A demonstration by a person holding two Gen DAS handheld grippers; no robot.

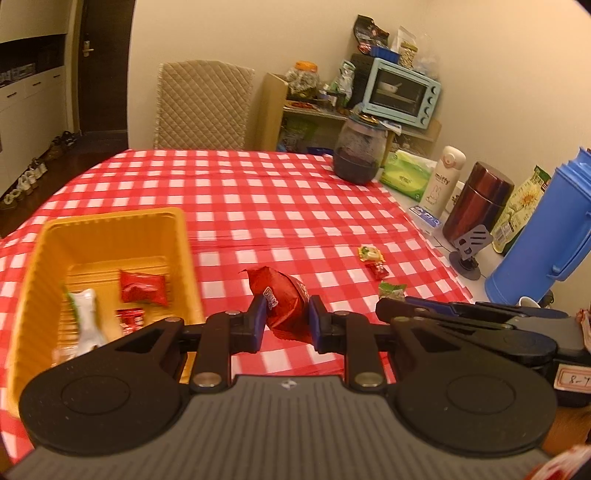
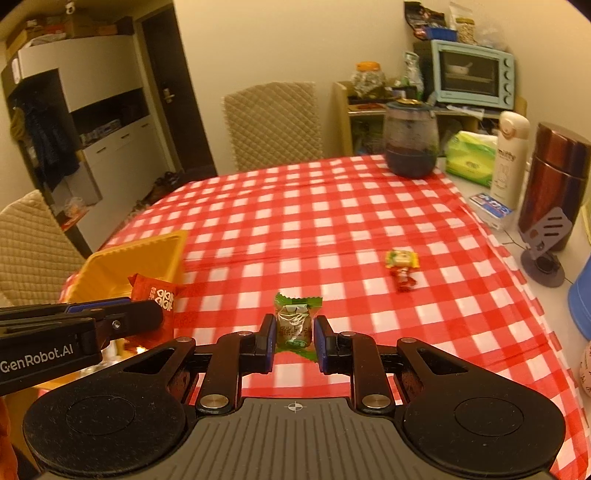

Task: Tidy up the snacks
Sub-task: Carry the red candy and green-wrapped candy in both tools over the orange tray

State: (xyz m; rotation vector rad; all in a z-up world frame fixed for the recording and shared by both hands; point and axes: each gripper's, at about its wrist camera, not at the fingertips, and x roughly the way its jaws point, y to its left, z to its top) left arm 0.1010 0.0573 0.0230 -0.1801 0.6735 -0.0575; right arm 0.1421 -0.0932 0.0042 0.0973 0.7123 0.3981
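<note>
Snacks: yellow bin (image 1: 110, 236) at left holds three packets | my left gripper (image 1: 286, 317) clamps a red packet (image 1: 284, 302) above the checked cloth (image 1: 258, 192), beside the bin | my right gripper (image 2: 294, 338) clamps a green candy (image 2: 295, 321) | two candies (image 2: 400, 266) lie farther right.

Yellow basket (image 1: 110, 236): near wall hidden behind the left gripper (image 1: 284, 321) body; in the right wrist view its lower part lies behind that gripper's arm. Red packet (image 1: 286, 302): print only partly legible, sides covered by pads. Blue jug (image 1: 535, 240): cut off at the right edge. Shelf items (image 1: 373, 33): too small to identify.
</note>
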